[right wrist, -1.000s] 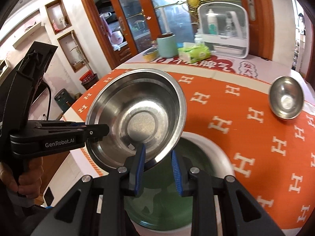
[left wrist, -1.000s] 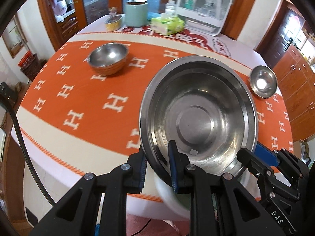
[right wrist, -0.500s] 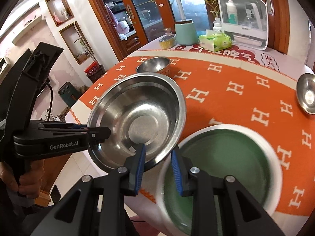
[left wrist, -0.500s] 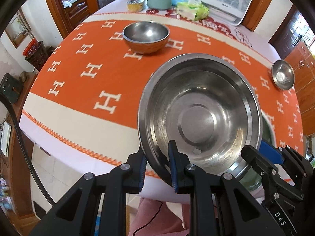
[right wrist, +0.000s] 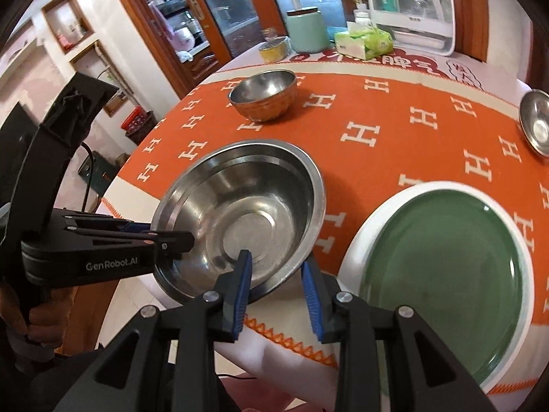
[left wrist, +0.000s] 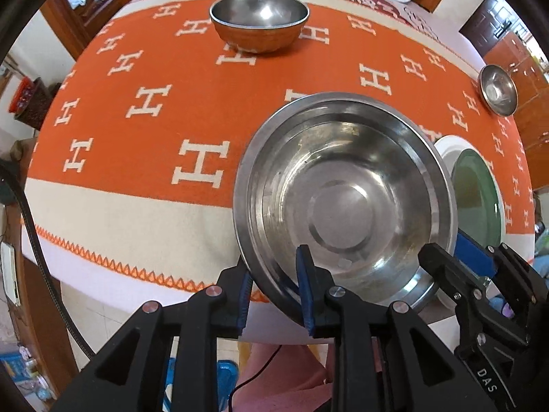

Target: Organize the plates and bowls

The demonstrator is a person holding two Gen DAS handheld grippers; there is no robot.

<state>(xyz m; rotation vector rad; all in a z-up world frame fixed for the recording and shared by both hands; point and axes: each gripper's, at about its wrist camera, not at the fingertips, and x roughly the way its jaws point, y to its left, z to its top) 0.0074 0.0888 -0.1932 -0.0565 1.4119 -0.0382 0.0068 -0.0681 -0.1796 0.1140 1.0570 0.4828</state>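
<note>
A large steel bowl [left wrist: 346,206] hangs over the table's front edge, held by both grippers. My left gripper [left wrist: 274,288] is shut on its near rim. My right gripper [right wrist: 278,285] is shut on its rim too, and shows at the lower right of the left wrist view [left wrist: 463,274]. The bowl also shows in the right wrist view [right wrist: 247,219], with the left gripper [right wrist: 164,237] at its left rim. A green plate with a white rim [right wrist: 442,274] lies right of the bowl [left wrist: 477,199]. A medium steel bowl [left wrist: 259,20] stands at the back. A small steel bowl [left wrist: 497,91] sits far right.
The round table has an orange cloth with white H marks [left wrist: 154,103]. At the back stand a mint canister [right wrist: 305,31], a tissue pack [right wrist: 363,43], a yellow tin [right wrist: 272,49] and a white dish rack [right wrist: 411,7]. Wooden cabinets stand left.
The large bowl, held by both grippers, has moved left and toward the table's front edge, off the green plate. The plate now lies uncovered to its right.
</note>
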